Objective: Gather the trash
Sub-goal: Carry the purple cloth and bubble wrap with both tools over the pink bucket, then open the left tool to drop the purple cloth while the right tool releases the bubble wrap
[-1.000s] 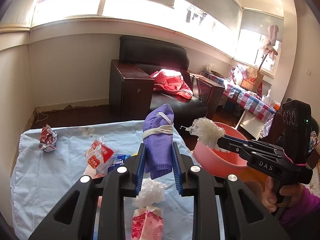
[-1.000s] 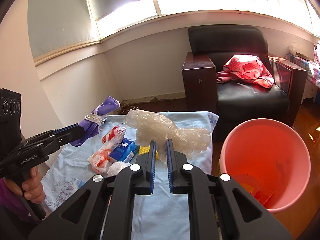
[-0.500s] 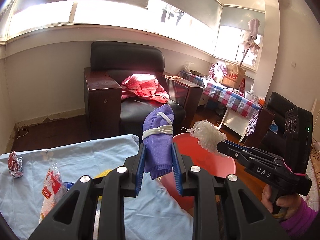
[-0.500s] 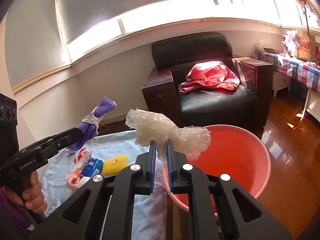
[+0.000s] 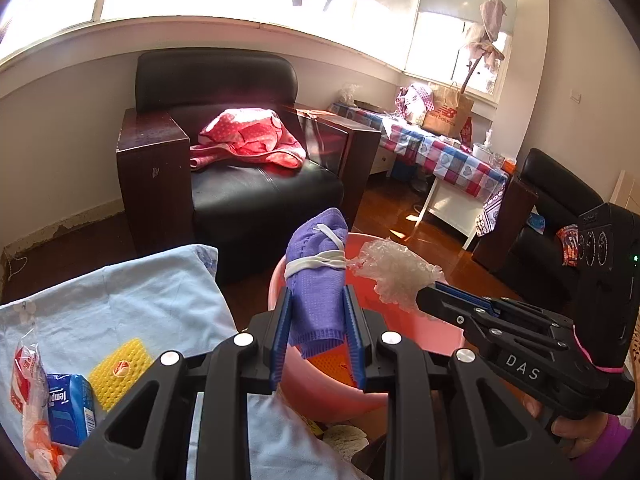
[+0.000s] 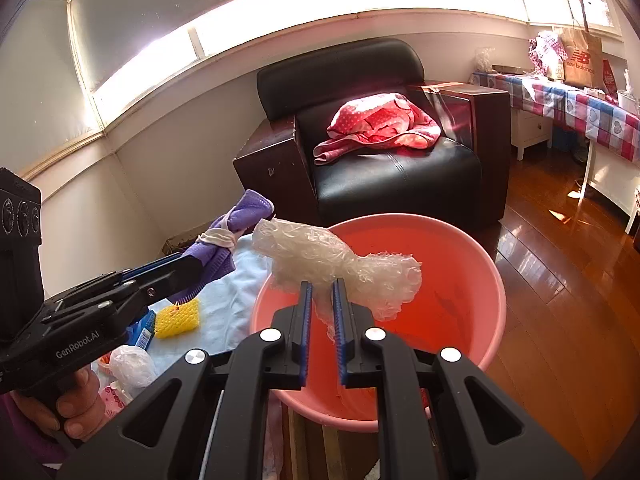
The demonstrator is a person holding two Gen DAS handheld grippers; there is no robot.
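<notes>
My left tool (image 5: 318,334) is closed on a rolled purple cloth (image 5: 317,276) bound with a white band; the blue pads press it from both sides and the roll stands up out of the jaws toward 12 o'clock. In my left wrist view the pink basin (image 5: 372,396) sits behind and beneath it, so the cloth hangs over the basin's near rim.

My right tool (image 6: 320,312) pinches a thin tail of a crumpled clear plastic bag (image 6: 340,264), its jaws only narrowly parted around that strip. The bulk of the bag bulges above the fingertips, over the pink basin (image 6: 486,276), whose open mouth fills the middle of that view. From the left wrist camera the right tool (image 5: 430,300) comes in from 3 o'clock, with the plastic bag (image 5: 394,276) at its tip just beside the purple cloth.

At 9 o'clock from the basin lies the desk, covered with a pale blue sheet (image 5: 132,300). On it are a yellow sponge (image 6: 178,317), a blue tissue pack (image 5: 68,408) and a red-and-white wrapper (image 5: 28,384). A black armchair (image 6: 384,152) with a red cloth (image 6: 380,124) on its seat stands at 12 o'clock.
</notes>
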